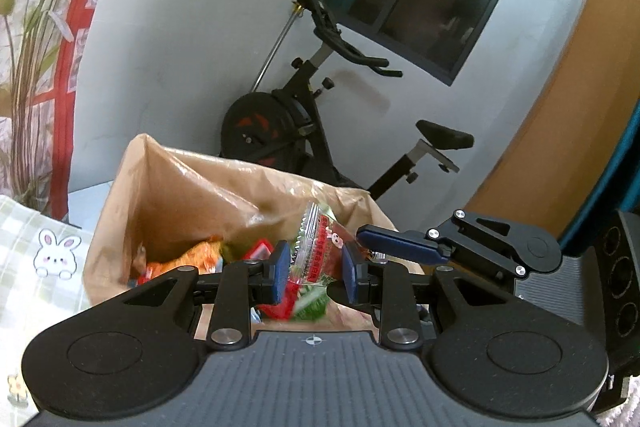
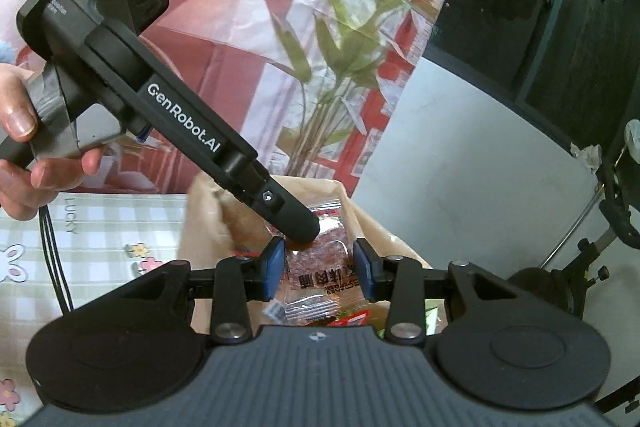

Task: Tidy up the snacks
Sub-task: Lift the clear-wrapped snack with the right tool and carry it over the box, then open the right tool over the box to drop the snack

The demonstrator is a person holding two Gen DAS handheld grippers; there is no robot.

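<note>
An open brown paper bag (image 1: 168, 195) stands on the table with several snack packets inside, including an orange one (image 1: 192, 255). My left gripper (image 1: 316, 273) hovers over its mouth, shut on a clear red-and-green snack packet (image 1: 316, 247) whose lower end is blurred. Beside it on the right is my right gripper (image 1: 362, 237), its tip touching that packet's corner. In the right wrist view my right gripper (image 2: 320, 269) is shut on a clear packet of dried meat (image 2: 320, 279) above the bag (image 2: 208, 215). The left gripper's tip (image 2: 300, 227) lies across the packet's top.
A person's hand (image 2: 20, 131) holds the left gripper's handle. A checked tablecloth with bunnies (image 1: 48, 259) covers the table. A potted plant (image 1: 36, 27) stands behind the bag, an exercise bike (image 1: 304, 115) by the wall, and a black box (image 1: 616, 279) at the right.
</note>
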